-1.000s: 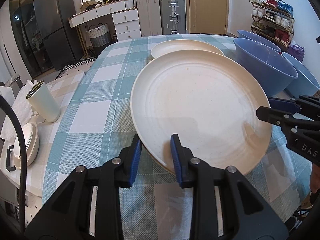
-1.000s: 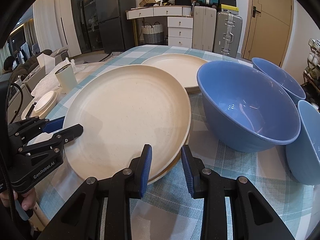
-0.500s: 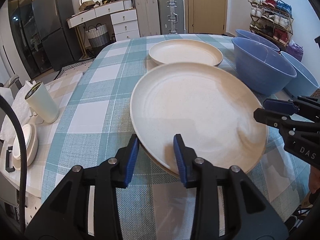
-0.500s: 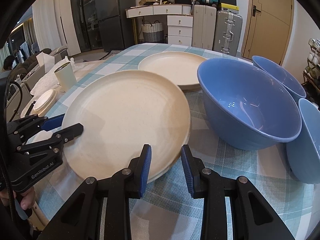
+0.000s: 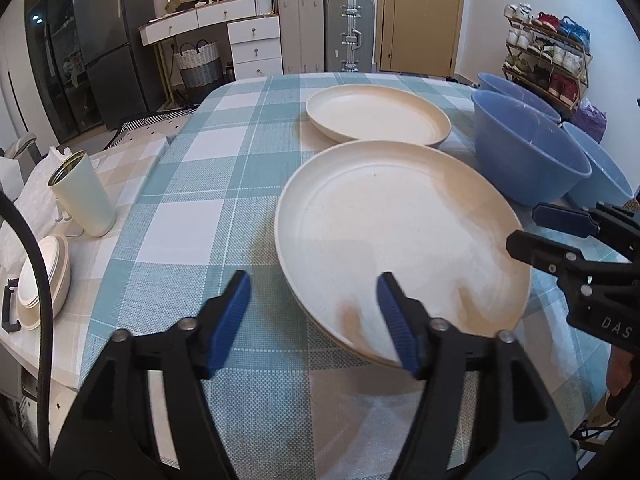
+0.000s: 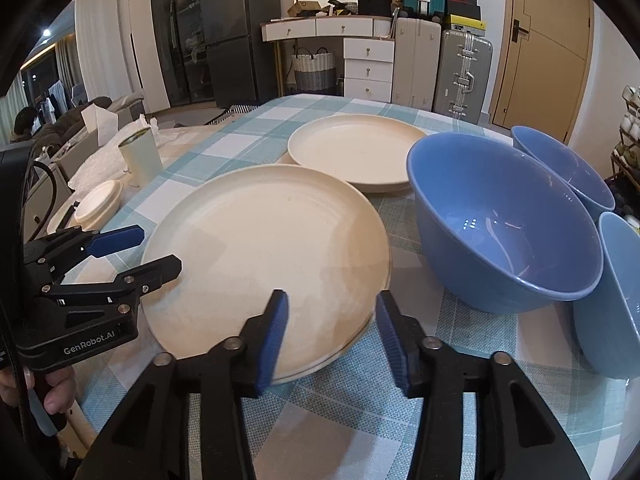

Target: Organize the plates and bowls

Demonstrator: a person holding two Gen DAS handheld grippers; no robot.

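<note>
A large cream plate [image 5: 400,232] [image 6: 268,252] lies on another cream plate, whose rim shows beneath it, on the checked tablecloth [image 5: 200,184]. My left gripper [image 5: 316,316] is open, its jaws astride the plate's near-left rim. My right gripper [image 6: 332,332] is open, its jaws astride the near-right rim. A second cream plate [image 5: 376,116] [image 6: 356,152] lies behind. Three blue bowls stand to the right, the biggest [image 6: 504,220] [image 5: 524,152] beside the stack.
A pale green cup [image 5: 84,196] [image 6: 142,156] and a stack of small cream dishes [image 5: 44,276] [image 6: 98,204] stand on a side surface at left. A dresser, suitcases, fridge and shoe rack are beyond the table.
Both grippers opened and let go of the large plate, which came down onto the plate under it. Both drew back slightly.
</note>
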